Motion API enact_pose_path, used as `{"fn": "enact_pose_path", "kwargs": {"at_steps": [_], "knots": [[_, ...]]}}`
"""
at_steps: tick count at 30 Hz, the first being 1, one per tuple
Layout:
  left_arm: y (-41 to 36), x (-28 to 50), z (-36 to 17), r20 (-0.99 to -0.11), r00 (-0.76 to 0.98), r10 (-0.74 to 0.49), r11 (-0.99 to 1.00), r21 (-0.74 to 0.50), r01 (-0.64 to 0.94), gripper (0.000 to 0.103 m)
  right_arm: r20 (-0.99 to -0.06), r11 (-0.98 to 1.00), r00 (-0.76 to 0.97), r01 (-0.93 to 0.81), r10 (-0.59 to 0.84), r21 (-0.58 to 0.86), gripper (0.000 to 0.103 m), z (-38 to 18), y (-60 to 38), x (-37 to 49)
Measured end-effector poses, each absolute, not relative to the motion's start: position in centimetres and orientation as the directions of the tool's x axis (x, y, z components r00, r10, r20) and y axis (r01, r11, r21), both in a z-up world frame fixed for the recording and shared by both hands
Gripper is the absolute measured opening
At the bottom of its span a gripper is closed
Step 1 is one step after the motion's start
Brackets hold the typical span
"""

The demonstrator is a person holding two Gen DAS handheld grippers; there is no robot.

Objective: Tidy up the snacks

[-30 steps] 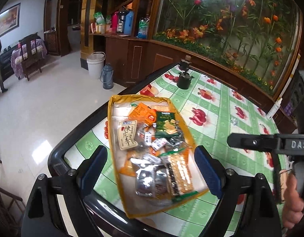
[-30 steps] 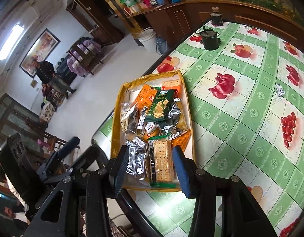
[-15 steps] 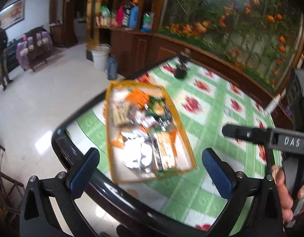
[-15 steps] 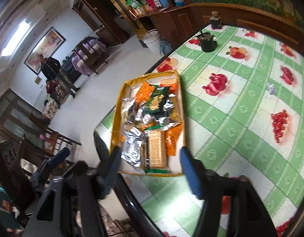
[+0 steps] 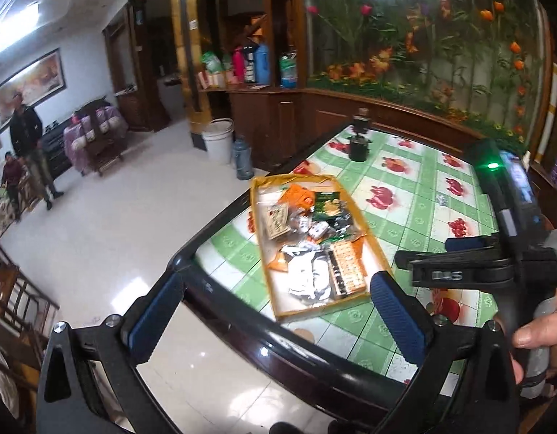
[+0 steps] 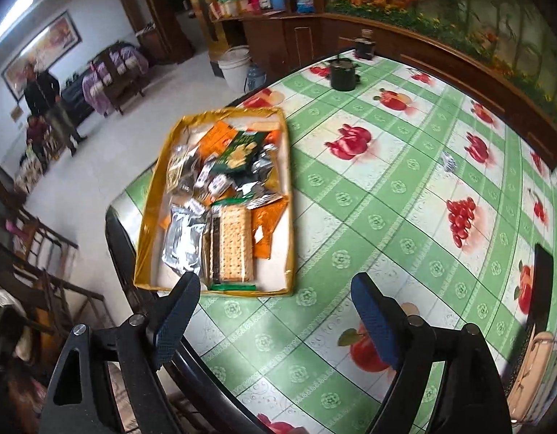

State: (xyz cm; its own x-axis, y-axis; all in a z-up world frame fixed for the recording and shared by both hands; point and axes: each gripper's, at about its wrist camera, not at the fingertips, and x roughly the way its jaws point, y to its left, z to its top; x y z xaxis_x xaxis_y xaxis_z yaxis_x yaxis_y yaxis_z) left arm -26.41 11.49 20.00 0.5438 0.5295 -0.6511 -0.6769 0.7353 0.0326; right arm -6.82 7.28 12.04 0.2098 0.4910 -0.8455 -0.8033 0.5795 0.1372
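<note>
A yellow-rimmed tray (image 5: 378, 253) (image 6: 145, 231) lies at the near corner of the table, filled with several snack packs. Among them are a cracker pack (image 5: 347, 266) (image 6: 235, 242), a silver foil pack (image 5: 307, 278) (image 6: 184, 242), a green pack (image 5: 329, 204) (image 6: 238, 152) and orange packs (image 5: 296, 195) (image 6: 267, 224). My left gripper (image 5: 274, 311) is open and empty, held back off the table's near edge. My right gripper (image 6: 274, 314) is open and empty, above the table just in front of the tray; it also shows in the left wrist view (image 5: 459, 249).
The table (image 6: 387, 217) has a green checked cloth with fruit prints and a dark raised rim (image 5: 213, 231). A black pot (image 6: 343, 74) stands at the far end, a small wrapper (image 6: 448, 162) mid-table. Wooden chairs (image 6: 43, 253) stand left of the table.
Both grippers have pulled back and away from the tray, which now looks smaller and farther. The right gripper's jaws have opened wider. The snacks have not moved.
</note>
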Motion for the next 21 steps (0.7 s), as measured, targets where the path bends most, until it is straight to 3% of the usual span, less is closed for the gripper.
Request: {"fn": "enact_pose_path", "kwargs": {"at_steps": [3, 6, 21], "knots": [[11.4, -26.9, 19.3, -0.669, 0.537, 0.514, 0.726, 0.006, -0.688, 0.103, -0.859, 0.562, 0.223, -0.822, 0.461, 0.089, 0.089, 11.6, 9.1, -7.8], [11.2, -26.6, 18.1, -0.697, 0.476, 0.536, 0.707, 0.063, -0.704, 0.103, -0.852, 0.542, 0.238, -0.838, 0.466, 0.063, 0.089, 11.6, 10.5, -8.6], [11.9, -28.0, 17.7, -0.65, 0.366, 0.666, 0.607, 0.187, -0.772, 0.103, -0.859, 0.523, 0.246, -0.852, 0.449, 0.029, 0.089, 10.8, 11.9, -11.0]]}}
